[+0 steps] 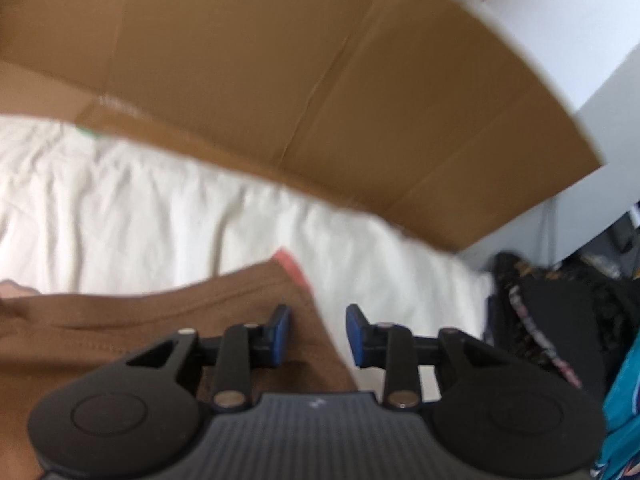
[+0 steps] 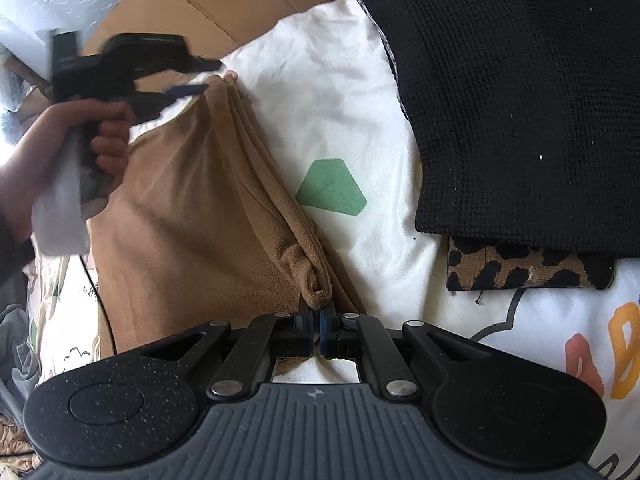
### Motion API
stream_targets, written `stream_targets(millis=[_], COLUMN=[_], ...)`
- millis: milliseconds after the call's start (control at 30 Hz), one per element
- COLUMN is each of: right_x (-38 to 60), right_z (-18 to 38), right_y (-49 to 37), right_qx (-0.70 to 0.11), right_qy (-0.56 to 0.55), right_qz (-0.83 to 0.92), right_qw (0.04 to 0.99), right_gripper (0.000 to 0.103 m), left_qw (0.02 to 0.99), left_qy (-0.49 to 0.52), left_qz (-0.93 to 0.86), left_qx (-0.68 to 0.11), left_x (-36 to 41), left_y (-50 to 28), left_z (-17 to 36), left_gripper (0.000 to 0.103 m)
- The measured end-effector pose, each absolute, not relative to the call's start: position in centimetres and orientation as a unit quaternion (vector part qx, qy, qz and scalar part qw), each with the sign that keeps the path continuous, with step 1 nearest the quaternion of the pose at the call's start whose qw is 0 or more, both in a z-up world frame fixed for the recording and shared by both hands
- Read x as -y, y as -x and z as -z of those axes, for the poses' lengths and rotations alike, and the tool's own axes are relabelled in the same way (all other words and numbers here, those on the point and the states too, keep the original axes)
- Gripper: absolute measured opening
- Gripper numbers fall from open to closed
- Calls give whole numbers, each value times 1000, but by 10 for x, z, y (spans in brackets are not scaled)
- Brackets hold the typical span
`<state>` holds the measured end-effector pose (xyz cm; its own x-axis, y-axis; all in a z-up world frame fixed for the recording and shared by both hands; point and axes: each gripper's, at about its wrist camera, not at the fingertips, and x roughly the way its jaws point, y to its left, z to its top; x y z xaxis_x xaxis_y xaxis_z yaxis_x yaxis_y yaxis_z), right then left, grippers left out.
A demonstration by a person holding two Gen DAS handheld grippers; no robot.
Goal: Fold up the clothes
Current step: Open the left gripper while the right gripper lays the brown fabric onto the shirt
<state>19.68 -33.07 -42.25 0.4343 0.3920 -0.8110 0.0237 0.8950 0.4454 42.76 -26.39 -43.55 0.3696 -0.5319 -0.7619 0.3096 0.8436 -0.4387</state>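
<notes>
A tan-brown garment (image 2: 192, 208) lies folded in layers on a white sheet (image 2: 320, 92). My right gripper (image 2: 316, 320) is shut on its near bunched corner. In the right wrist view a hand (image 2: 80, 132) holds my left gripper (image 2: 208, 77) just above the garment's far corner. In the left wrist view the left gripper (image 1: 318, 316) stands open over the brown garment (image 1: 120, 332). The cloth's edge runs under the gap, and the blue pads (image 1: 282, 330) do not press on it. A pink strip shows at the cloth's far corner.
Flat cardboard (image 1: 320, 80) leans behind the sheet. A black knit garment (image 2: 520, 100) lies to the right over a leopard-print piece (image 2: 520, 270). A green patch (image 2: 332, 188) marks the sheet. Dark clothes (image 1: 560, 312) and teal fabric (image 1: 624, 392) lie at the right.
</notes>
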Motion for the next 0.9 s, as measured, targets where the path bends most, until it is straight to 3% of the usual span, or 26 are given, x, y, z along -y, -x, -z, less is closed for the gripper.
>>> stream_targets(millis=[100, 200, 233, 300, 900], right_x=[328, 324, 324, 324, 332], right_z=[417, 409, 406, 401, 412], right_y=[-194, -190, -189, -188, -190], right_qx=[-511, -501, -500, -496, -508], right_qy=[-186, -173, -170, -168, -189], right_qz=[-117, -122, -123, -126, -123], right_qw=[831, 839, 840, 842, 831], right_gripper=[0, 0, 0, 0, 0], left_qw=[812, 813, 813, 812, 795], left_qy=[110, 99, 96, 105, 128], left_qz=[243, 234, 229, 226, 254], left_qx=[-519, -524, -526, -528, -536], left_x=[268, 270, 269, 264, 263], left_y=[-435, -437, -439, -440, -437], left_z=[444, 447, 447, 446, 438], left_gripper=[34, 18, 4, 1, 1])
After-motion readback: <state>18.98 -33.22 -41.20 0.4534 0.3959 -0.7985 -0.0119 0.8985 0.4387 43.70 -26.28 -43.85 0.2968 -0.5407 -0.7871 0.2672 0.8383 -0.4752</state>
